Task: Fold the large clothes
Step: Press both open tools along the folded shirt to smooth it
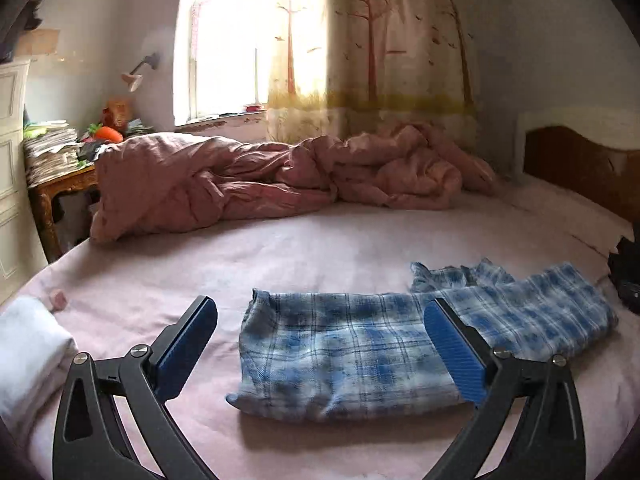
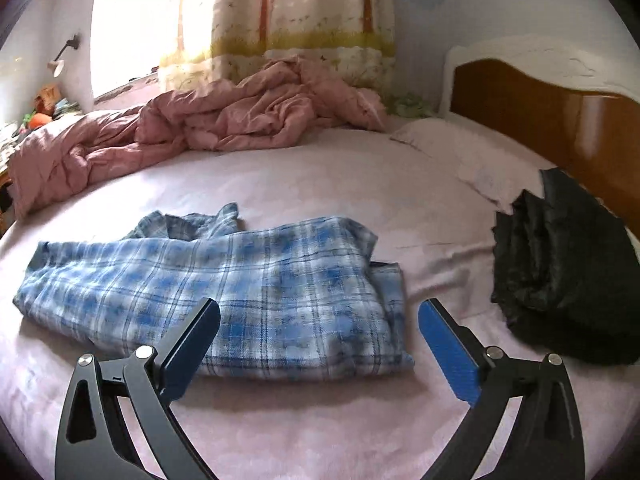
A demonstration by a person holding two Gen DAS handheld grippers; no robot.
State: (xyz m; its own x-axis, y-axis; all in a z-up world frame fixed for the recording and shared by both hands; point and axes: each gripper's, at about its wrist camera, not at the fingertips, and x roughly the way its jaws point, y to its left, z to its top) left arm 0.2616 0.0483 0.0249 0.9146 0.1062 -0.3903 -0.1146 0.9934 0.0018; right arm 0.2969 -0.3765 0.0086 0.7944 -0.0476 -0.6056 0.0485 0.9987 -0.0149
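Blue plaid garment (image 1: 352, 356) being left folded on pink bed (image 1: 280, 256), left gripper (image 1: 320, 320) and right gripper (image 2: 320, 320) fingers being held wide apart, nothing gripped, black garment (image 2: 560, 272) lying right.

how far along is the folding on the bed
Done: the plaid shirt lies folded into a long band on the pink sheet, and a white folded piece sits at its left. In hand: nothing; the left gripper and right gripper are open, clear of the cloth. Left: probably another fold, and the black garment lies crumpled.
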